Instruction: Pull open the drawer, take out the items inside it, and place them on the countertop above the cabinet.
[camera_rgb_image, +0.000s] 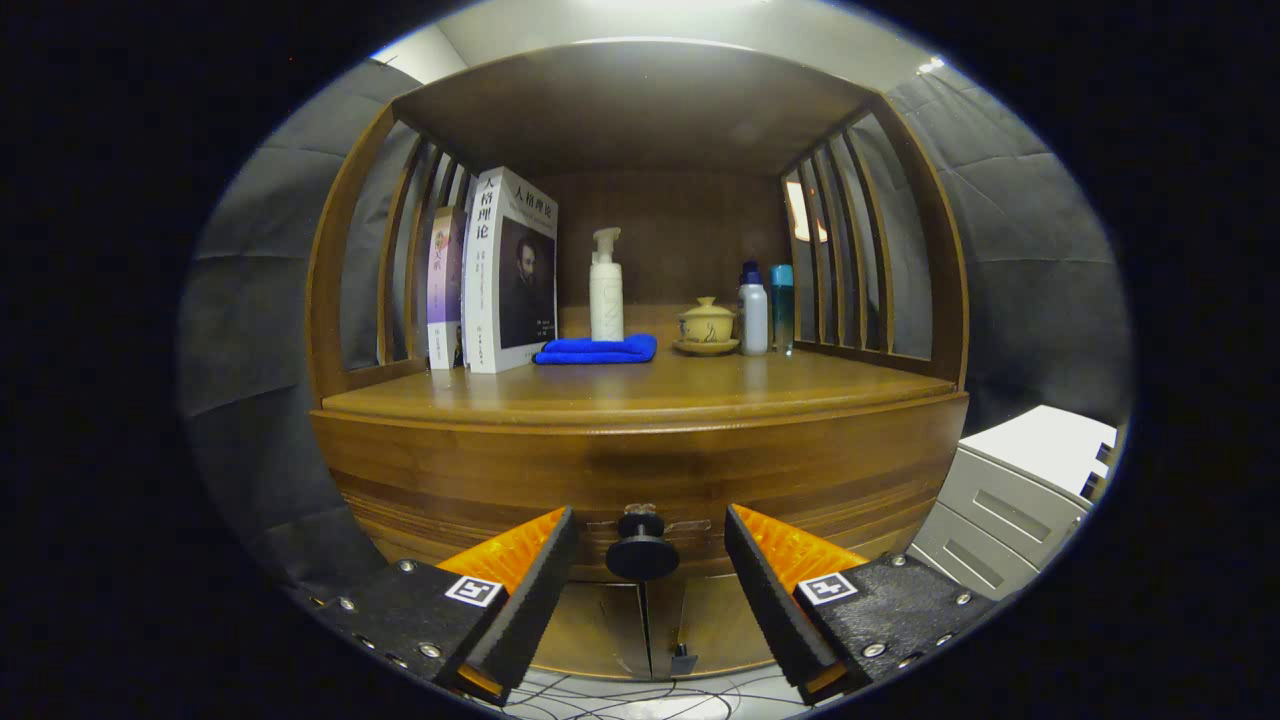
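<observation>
The drawer (640, 470) sat closed right under the wooden countertop (640, 390), and its round black knob (642, 548) was parked between the gripper (650, 545) fingers, which were spread wide and not touching it on either side. Up on the countertop there were two upright books (495, 275) near the slatted side, a folded blue cloth (597, 350) with a white pump bottle (606, 290) just behind it, then a small lidded teacup (707, 325) and two bottles (765, 310) further along. Off to the side stood a white drawer unit (1020, 500), with cables (640, 700) on the floor below.
</observation>
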